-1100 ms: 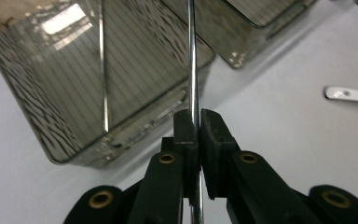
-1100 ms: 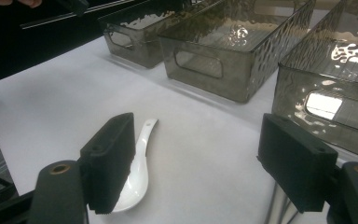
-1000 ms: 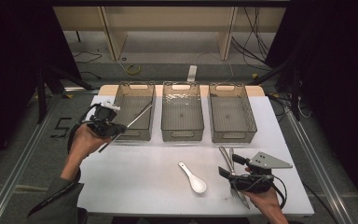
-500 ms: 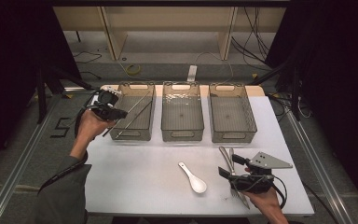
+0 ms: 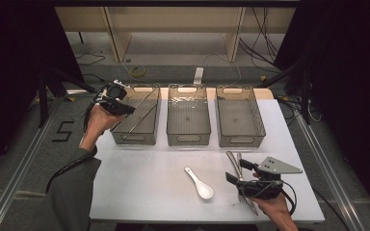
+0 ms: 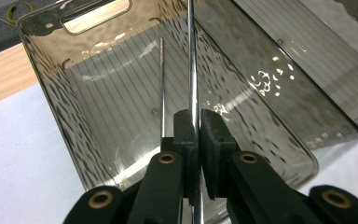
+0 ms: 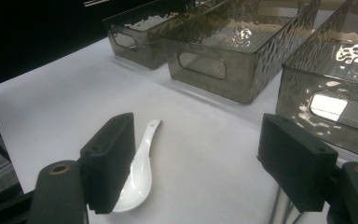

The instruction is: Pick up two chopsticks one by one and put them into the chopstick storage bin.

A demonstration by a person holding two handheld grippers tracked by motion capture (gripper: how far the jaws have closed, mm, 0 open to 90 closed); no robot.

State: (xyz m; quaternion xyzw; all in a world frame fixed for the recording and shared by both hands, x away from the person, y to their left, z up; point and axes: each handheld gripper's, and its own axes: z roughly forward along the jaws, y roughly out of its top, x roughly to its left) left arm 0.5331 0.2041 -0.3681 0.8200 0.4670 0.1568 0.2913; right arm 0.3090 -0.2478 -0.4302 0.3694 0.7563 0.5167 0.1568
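The left gripper [image 6: 193, 135] is clamped on a thin metal rod [image 6: 192, 70] whose length slants down into the left bin [image 5: 125, 137], while the right gripper [image 7: 200, 163], jaws wide, hovers just right of the white spoon [image 5: 199, 183] on the table [image 5: 139, 183].

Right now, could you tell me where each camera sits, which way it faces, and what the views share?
High view: above the person's side, looking forward and down on the white table; both forearms enter from below.
Left gripper view: rides the left gripper, looking into the left bin; jaws clamp a metal rod.
Right gripper view: rides the right gripper, facing the bins; jaws apart.
Shared: high and right gripper views both show the white spoon.
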